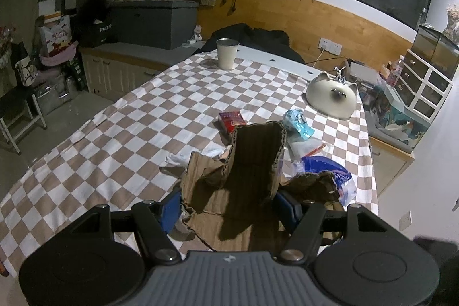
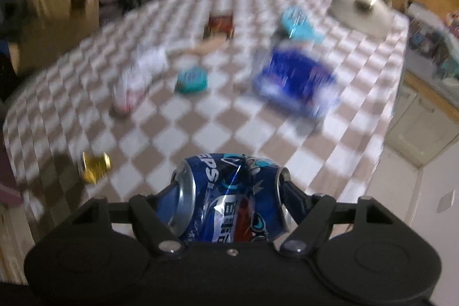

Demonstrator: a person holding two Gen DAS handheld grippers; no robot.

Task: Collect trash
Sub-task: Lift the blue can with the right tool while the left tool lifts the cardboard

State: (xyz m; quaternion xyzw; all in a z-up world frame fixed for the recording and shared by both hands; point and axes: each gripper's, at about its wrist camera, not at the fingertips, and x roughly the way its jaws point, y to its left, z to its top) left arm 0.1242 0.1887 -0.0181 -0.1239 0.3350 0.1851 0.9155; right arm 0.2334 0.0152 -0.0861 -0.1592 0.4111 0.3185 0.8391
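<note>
My left gripper [image 1: 228, 205] is shut on a torn piece of brown cardboard [image 1: 243, 171] and holds it above the checkered table [image 1: 129, 134]. Behind it lie a red box [image 1: 231, 121], a light blue wrapper [image 1: 297, 124], white tissue [image 1: 179, 159] and a blue plastic bag [image 1: 330, 172]. My right gripper [image 2: 228, 200] is shut on a crushed blue Pepsi can [image 2: 229, 200] above the table's near edge. The right wrist view is blurred; it shows a gold wrapper [image 2: 94, 165], a teal lid [image 2: 191, 81], a blue bag [image 2: 295, 79], white crumpled trash [image 2: 134, 82] and the red box [image 2: 219, 25].
A white cup [image 1: 226, 53] stands at the table's far end. A cat-shaped white bowl [image 1: 332, 98] sits at the far right. Cabinets [image 1: 120, 73] stand left, a shelf of drawers [image 1: 421, 82] right, a chair [image 1: 17, 111] at far left.
</note>
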